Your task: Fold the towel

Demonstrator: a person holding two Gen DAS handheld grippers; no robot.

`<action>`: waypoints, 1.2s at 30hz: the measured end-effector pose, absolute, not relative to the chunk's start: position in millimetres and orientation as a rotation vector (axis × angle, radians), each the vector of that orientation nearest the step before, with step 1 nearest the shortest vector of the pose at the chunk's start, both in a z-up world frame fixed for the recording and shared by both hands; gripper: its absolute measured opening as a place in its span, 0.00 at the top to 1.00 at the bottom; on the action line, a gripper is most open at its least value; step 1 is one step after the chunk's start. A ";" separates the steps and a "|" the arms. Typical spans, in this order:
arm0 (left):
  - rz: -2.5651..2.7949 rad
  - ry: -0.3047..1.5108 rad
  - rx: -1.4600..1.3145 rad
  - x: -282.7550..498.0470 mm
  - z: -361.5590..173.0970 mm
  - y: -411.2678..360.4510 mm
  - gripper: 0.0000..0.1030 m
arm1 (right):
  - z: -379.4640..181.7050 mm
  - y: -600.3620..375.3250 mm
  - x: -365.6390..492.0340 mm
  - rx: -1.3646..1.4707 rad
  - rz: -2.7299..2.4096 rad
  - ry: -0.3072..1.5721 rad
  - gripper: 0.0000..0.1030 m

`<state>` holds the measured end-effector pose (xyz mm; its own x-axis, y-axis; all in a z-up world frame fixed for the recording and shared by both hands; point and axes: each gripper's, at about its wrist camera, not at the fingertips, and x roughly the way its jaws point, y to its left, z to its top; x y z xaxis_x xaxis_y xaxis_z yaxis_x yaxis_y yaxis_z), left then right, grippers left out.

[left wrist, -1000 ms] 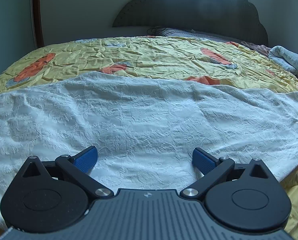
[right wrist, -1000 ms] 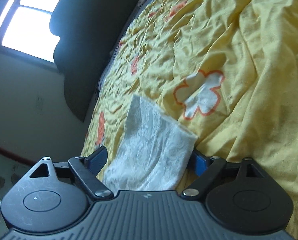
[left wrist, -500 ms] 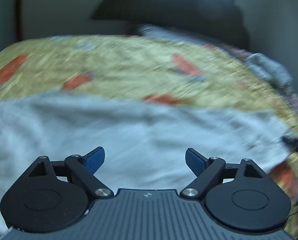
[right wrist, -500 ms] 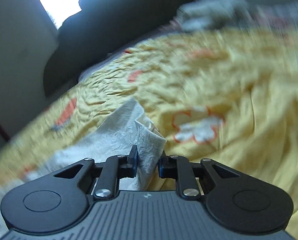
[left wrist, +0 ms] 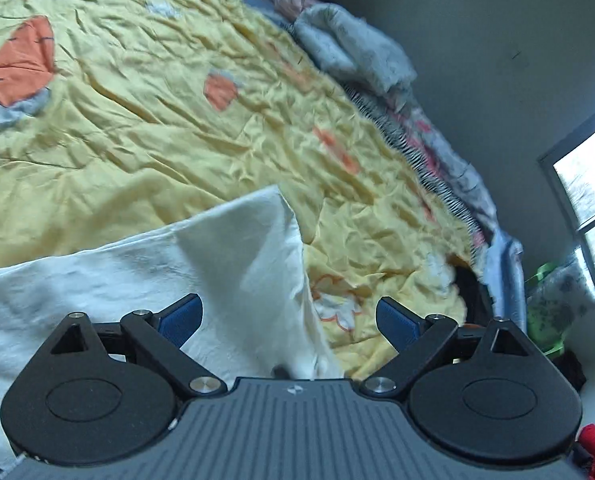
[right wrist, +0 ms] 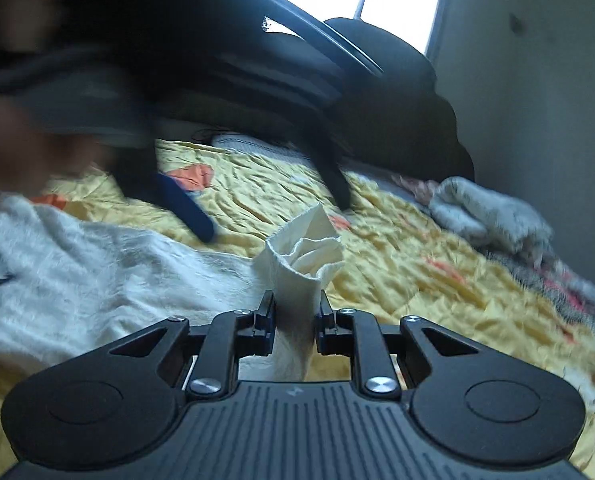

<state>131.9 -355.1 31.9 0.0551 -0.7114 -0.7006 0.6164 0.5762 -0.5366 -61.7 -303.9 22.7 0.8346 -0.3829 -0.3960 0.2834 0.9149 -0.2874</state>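
Right gripper (right wrist: 295, 314): jaws clamped on a bunched towel (right wrist: 301, 264) corner, rest trailing left across the bed (right wrist: 417, 292). Only the right view shows the left gripper (right wrist: 265, 216), blurred, above the towel. Left view: jaws just opening, wide apart, lifted corner between, unpinched; window (left wrist: 589, 184) far right.

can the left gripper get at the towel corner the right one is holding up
Probably yes: the left gripper has its jaws wide open and empty, with the raised towel edge right ahead and nothing between.
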 end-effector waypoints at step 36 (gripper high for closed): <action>-0.759 1.198 -0.258 148.7 8.3 -189.8 0.55 | 8.8 -422.7 -94.1 0.556 -0.377 0.641 0.30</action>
<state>148.7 -189.8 8.3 0.1567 -0.6521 -0.7418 0.3925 0.7303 -0.5591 -94.1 -422.7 8.8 0.7429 -0.1599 -0.6500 0.4912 0.7899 0.3671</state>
